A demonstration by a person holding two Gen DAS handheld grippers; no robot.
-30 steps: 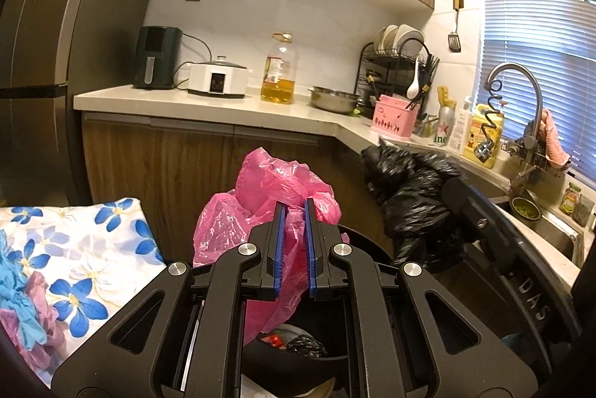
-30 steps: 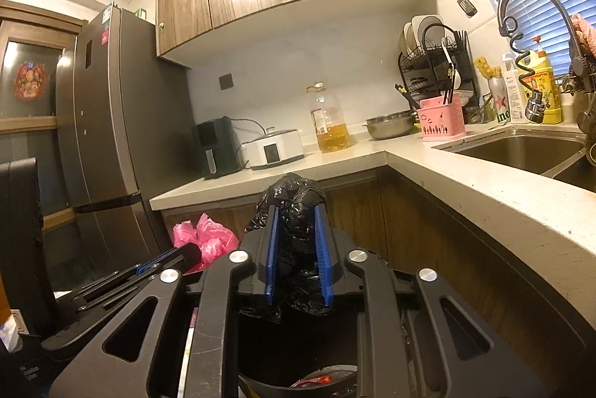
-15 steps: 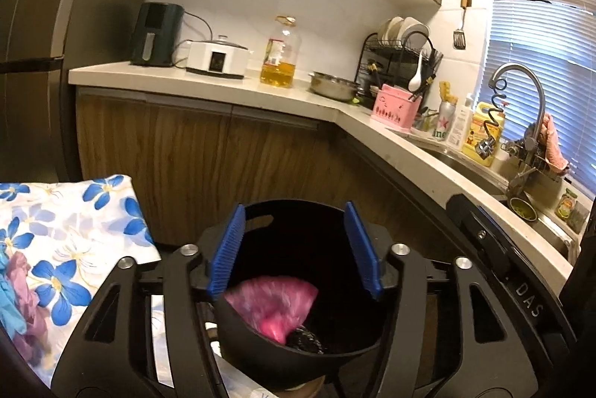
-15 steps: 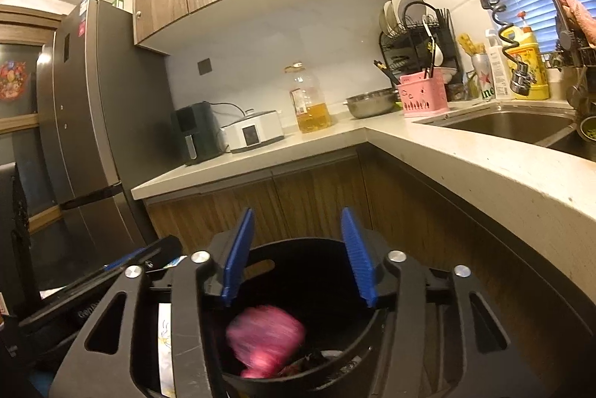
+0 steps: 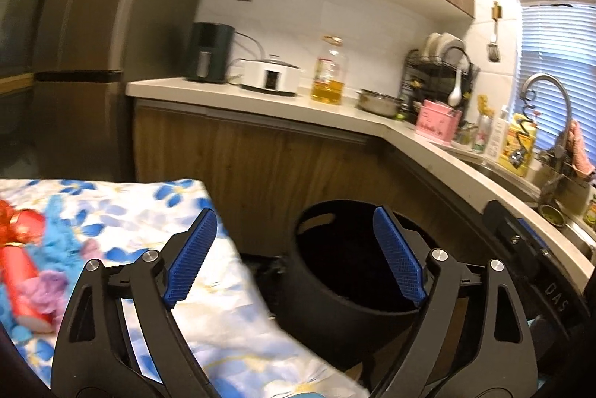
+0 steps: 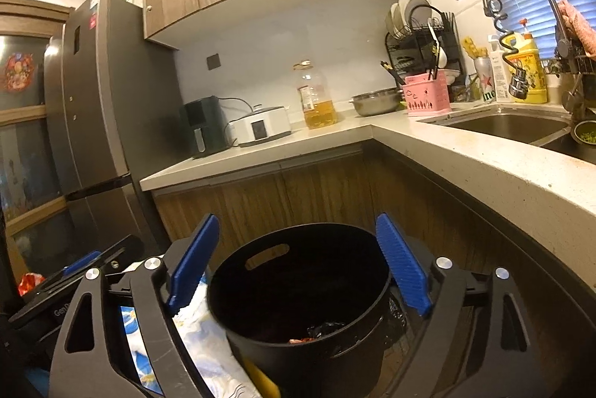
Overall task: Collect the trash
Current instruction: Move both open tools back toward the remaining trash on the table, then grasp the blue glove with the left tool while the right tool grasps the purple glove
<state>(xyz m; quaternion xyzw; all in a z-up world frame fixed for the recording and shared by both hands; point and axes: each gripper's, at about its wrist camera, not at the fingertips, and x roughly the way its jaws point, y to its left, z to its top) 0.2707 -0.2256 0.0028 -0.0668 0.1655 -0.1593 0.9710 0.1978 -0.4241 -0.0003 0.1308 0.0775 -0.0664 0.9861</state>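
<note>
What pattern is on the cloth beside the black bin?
White cloth with blue flowers, clearest in the left wrist view, beside the black bin.

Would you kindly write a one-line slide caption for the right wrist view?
Open right tool above the round black plastic bin holding dark trash, beside the beige kitchen counter.

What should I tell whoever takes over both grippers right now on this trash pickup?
Left gripper: open, nothing between the pads; jaws have just been opening.
Right gripper: open, empty, above the black bin; jaws also just opening.
Trash: the pink and black bags are no longer held; dark crumpled plastic and a red scrap show at the bin's bottom, the rest too dark to tell.
Done: both bags dropped.
Left: on the flowered cloth lie a red tube and blue fluff; check whether they are trash.
</note>
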